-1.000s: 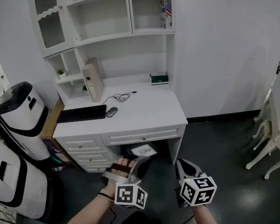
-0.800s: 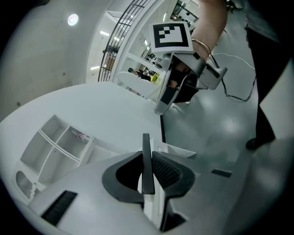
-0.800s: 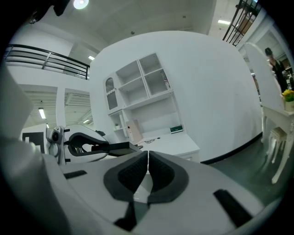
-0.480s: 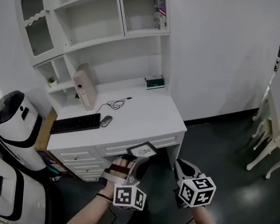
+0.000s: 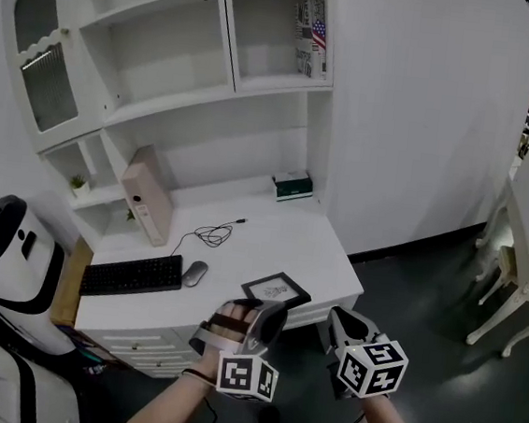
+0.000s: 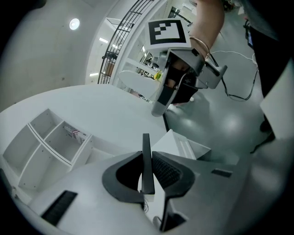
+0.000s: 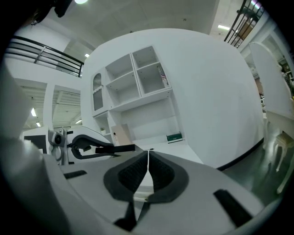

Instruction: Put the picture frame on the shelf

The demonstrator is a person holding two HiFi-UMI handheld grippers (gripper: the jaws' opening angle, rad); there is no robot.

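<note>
My left gripper is shut on a black picture frame, which it holds by one edge nearly flat over the front edge of the white desk. In the left gripper view the frame stands edge-on between the pads of the left gripper. Just to the right, my right gripper hangs in front of the desk, shut and empty. The white shelf unit rises behind the desk, its middle compartments bare.
On the desk lie a black keyboard, a mouse with its cable, a beige box and a green box. Books stand in the upper right compartment. White machines stand at left, white furniture at right.
Both grippers have come closer to the desk. The frame, earlier low before the drawers, now sits above the desktop's front edge. The grip has not changed.
</note>
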